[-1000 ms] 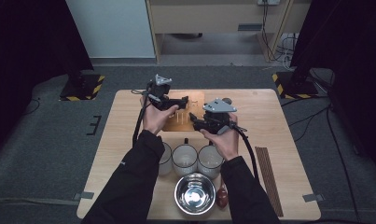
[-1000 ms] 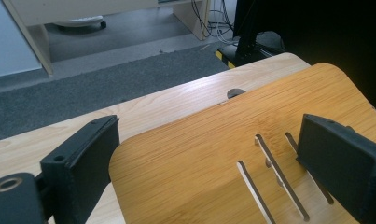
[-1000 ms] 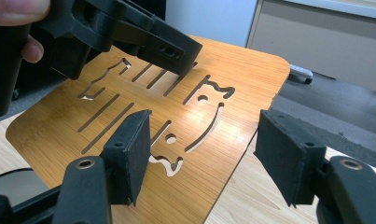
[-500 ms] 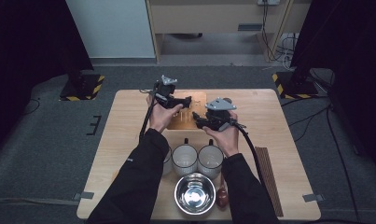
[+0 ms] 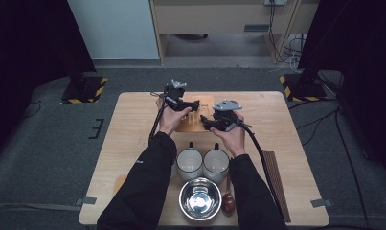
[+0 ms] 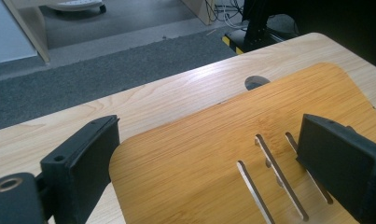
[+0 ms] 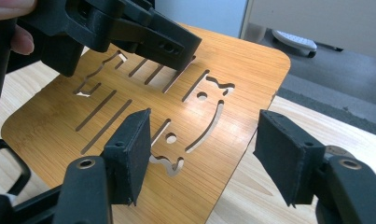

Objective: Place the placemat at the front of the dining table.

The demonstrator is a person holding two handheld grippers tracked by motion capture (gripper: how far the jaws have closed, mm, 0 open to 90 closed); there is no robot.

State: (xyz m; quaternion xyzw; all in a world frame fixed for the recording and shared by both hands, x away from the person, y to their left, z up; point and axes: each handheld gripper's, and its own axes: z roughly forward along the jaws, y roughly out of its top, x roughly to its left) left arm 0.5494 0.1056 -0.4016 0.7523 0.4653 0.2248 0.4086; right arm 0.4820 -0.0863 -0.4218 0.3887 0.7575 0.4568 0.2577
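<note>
While over bamboo board (image 5: 193, 122) | left gripper (image 6: 209, 163) jaws apart | right gripper (image 7: 202, 154) jaws apart

You're holding both forearms stretched forward, dark sleeves close together. Left gripper (image 5: 193, 106) sitting farther out, jaws gaping wide, pointing toward your right. Right gripper (image 5: 206, 123) sitting nearer, jaws spread wide, pointing toward your left.

Honey-brown bamboo board (image 7: 129, 116) with slot and cat-face cut-outs, matte black jaws, pale wood-grain table (image 5: 286, 124).
</note>
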